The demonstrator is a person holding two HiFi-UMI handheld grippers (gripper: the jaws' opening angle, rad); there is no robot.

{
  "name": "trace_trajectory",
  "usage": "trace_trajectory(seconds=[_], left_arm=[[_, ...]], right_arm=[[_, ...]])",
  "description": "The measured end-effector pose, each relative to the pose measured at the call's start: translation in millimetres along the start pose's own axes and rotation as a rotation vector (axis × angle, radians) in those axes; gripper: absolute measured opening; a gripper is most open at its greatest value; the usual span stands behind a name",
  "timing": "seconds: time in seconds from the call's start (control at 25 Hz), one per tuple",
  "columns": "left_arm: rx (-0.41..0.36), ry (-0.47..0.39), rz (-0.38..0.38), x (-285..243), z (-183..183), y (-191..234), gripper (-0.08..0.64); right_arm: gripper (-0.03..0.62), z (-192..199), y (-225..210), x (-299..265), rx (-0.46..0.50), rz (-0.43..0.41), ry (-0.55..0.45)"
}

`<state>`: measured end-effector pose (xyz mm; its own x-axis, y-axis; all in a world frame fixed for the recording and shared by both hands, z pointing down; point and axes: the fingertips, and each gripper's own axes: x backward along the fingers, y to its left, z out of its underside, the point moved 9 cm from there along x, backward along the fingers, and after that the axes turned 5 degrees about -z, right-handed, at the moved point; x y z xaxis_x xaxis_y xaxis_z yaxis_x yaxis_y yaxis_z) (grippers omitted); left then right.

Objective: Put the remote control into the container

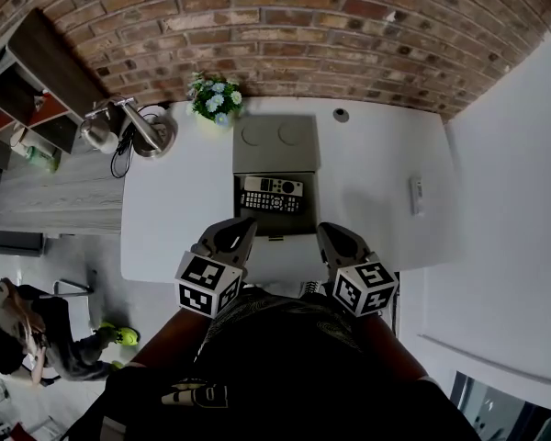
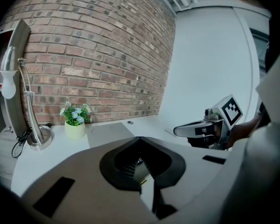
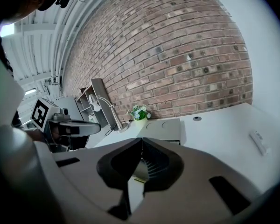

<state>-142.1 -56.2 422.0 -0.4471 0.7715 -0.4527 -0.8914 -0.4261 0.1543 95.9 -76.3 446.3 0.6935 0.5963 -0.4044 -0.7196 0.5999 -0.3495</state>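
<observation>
Wall ahead of jaws: red-brown brick [image 1: 275, 26].
Wall right of jaws: plain white [image 1: 514, 200].
Below jaws: white table [image 1: 376, 173].
Left of jaws: grey wooden counter [image 1: 64, 191], dark shelf unit [image 1: 37, 72], grey floor [image 1: 156, 297].
Ahead-left of jaws: 1 silver desk lamp [image 1: 142, 127], 1 potted plant [image 1: 216, 97].

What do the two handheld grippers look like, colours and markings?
The left gripper and right gripper have smooth grey rounded shells tapering to the jaws, with black ribbed pads inside. Each carries a cube with black-and-white square markers: left cube, right cube. No cables show. The person wears a dark top.

White table [image 1: 376, 191], grey container [image 1: 275, 223], red-brown brick wall [image 1: 285, 26] (blue-white flowers [image 1: 216, 95]).
</observation>
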Motion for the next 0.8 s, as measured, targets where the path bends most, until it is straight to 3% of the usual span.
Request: trace_trajectory(seconds=[0.16,0.36,0.8], left_arm=[[-0.02,0.009,-0.012,-1.4,1.7,-1.4,0.008],[0.016,0.003,0.002,-4.8,1.4,-4.8,0.008],[-0.018,0.03,-0.004,-23.3,-0.1,-18.7,0.008]], right_arm=[[0.008,0.0,0.4,-0.9,0.006,-0.013,0.007],[0.008,0.2,-2.7,1.0,0.011,-0.017,0.012],[0.008,2.5,-22.7,10.6,0.007,-0.005,0.018]])
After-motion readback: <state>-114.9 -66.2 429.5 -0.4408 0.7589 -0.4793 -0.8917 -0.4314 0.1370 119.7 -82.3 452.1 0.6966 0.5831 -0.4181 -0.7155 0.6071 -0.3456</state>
